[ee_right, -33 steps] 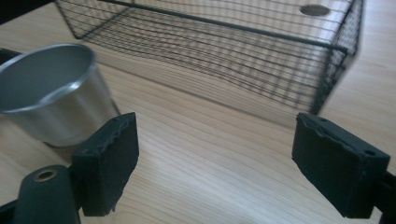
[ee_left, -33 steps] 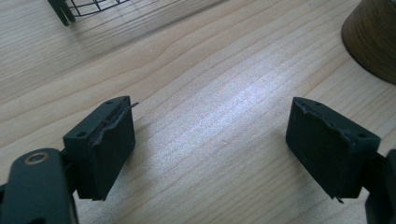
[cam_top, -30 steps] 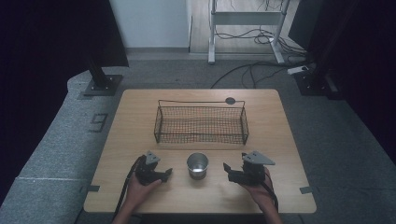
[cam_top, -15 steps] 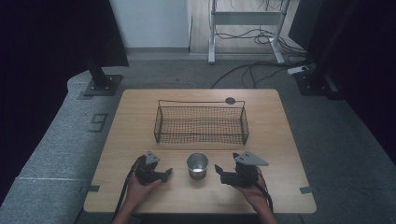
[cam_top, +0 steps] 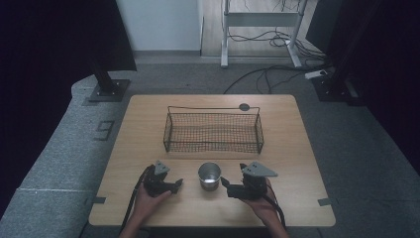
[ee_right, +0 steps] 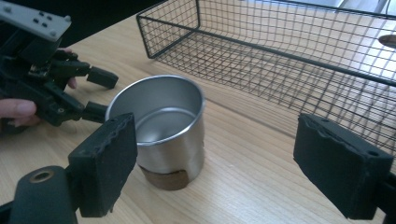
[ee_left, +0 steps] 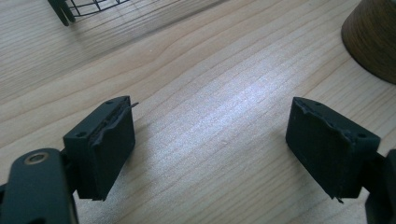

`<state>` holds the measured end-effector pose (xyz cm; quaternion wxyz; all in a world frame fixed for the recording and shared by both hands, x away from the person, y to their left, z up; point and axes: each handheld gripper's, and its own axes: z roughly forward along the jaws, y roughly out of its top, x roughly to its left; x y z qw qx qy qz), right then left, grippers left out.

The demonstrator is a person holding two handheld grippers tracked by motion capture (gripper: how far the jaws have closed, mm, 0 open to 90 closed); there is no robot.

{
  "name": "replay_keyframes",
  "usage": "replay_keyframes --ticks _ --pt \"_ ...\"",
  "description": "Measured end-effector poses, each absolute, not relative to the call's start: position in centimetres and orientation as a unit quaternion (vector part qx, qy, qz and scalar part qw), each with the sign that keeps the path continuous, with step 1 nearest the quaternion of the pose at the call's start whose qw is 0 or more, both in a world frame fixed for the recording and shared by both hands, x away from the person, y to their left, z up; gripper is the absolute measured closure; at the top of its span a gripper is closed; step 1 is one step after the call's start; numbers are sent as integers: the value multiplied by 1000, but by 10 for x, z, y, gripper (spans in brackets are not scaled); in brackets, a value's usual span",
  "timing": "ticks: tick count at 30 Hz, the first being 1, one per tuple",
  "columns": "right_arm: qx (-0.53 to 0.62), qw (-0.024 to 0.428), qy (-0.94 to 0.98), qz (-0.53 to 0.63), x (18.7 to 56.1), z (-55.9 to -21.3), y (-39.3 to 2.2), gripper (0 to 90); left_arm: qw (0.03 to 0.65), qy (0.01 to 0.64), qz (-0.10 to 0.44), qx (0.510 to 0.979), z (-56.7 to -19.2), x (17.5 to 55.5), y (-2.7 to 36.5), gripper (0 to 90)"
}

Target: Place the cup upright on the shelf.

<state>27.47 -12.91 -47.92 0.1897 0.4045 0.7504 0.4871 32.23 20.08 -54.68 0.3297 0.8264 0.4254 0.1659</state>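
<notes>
Cup [cam_top: 209,175] sits upright on the table [cam_top: 297,148] between both grippers, left [cam_top: 174,185] and right [cam_top: 226,184], jaws spread wide, touching nothing; basket [cam_top: 213,132] beyond.

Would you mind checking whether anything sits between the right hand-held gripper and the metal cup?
Nothing visible does. The right hand-held gripper is open beside the metal cup, with bare table between them; the wire basket stands farther back.

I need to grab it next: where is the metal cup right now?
In the high view the metal cup stands upright near the table's front edge, between the left tongs and right tongs, in front of the wire basket.
</notes>
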Motion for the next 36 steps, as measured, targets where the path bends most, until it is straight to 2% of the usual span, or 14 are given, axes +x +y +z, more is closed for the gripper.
replay_keyframes --ticks 24,36 --pt "379 167 770 485 272 -486 -101 126 330 425 166 826 -547 322 201 158" --pt "375 169 780 471 279 -491 -84 55 330 425 166 826 -547 322 201 157"
